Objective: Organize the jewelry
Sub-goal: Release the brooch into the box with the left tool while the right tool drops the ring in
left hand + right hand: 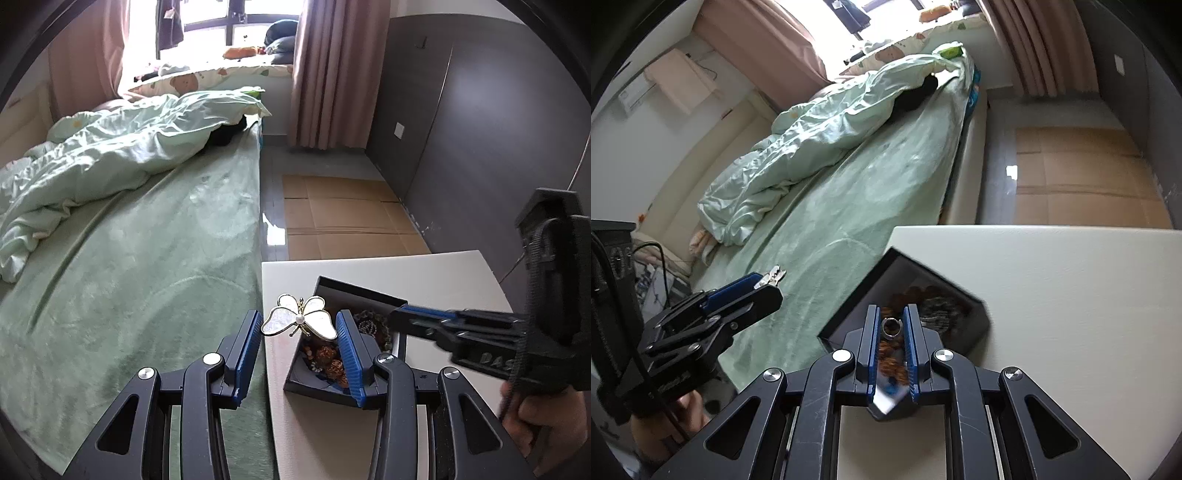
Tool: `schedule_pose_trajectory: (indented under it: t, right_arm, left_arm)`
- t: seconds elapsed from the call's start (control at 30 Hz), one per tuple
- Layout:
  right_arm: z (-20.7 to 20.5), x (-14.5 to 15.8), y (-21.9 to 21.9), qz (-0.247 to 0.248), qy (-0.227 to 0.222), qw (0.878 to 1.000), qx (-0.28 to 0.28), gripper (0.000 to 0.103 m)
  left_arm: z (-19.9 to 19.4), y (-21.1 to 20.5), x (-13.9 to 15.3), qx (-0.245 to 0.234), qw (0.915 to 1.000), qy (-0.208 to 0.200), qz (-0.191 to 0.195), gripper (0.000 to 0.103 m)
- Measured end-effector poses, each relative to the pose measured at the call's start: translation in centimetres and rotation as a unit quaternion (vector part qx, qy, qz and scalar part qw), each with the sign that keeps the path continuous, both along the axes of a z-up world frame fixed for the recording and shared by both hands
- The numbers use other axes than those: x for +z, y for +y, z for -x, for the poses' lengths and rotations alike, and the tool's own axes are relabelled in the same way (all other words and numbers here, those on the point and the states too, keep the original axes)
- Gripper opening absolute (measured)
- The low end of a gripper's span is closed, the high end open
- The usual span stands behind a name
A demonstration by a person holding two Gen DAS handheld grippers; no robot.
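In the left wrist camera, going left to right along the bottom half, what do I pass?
Green bedspread → butterfly brooch held up in the left gripper → black jewelry box with beaded bracelets → right gripper reaching in → the person's right hand.

Butterfly brooch [300, 317] between left tool [297, 332] pads

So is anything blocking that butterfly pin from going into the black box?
No lid or wall shows between them. The butterfly pin sits in the left claw beside the open black box. The right claw, gripping a ring, hangs over the box and could crowd the drop.
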State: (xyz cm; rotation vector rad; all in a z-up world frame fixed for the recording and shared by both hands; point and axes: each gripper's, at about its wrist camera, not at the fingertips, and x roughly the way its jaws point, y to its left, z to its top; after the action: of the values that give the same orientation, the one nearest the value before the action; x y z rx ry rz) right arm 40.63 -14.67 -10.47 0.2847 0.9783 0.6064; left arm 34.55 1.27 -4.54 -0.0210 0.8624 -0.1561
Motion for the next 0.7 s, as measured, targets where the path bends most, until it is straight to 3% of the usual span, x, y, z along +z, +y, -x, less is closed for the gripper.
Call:
schedule_pose_trajectory:
  t: [0.1,0.13,0.2,0.53,0.67,0.7]
  right_arm:
    - [-0.6,-0.7,0.5,-0.01,0.028,1.0,-0.005,0.018]
    - [-0.7,-1.0,0.5,-0.016,0.039,0.999,-0.007,0.035]
    - [-0.8,-0.9,0.1,-0.019,0.036,0.999,-0.02,0.056]
    - [-1.0,-0.7,-4.7,-0.013,0.042,0.996,-0.077,0.056]
    - [-0.6,0.0,-7.0,-0.011,0.034,0.995,-0.094,0.056]
    - [-0.5,0.1,-7.3,-0.011,0.033,0.995,-0.095,0.056]
  left_arm:
    - [-0.3,0.1,0.0,-0.001,1.0,0.002,-0.001,0.043]
    - [-0.4,0.1,-0.1,-0.003,1.0,0.004,0.0,0.043]
    - [-0.6,-0.1,-0.3,-0.006,0.9999,0.008,0.004,0.043]
    - [-1.1,-3.0,-1.7,-0.032,0.9986,0.029,0.03,0.044]
    - [-1.1,-4.1,-1.8,-0.037,0.9985,0.032,0.024,0.07]
    - [-0.9,-4.1,-1.7,-0.035,0.9987,0.028,0.024,0.071]
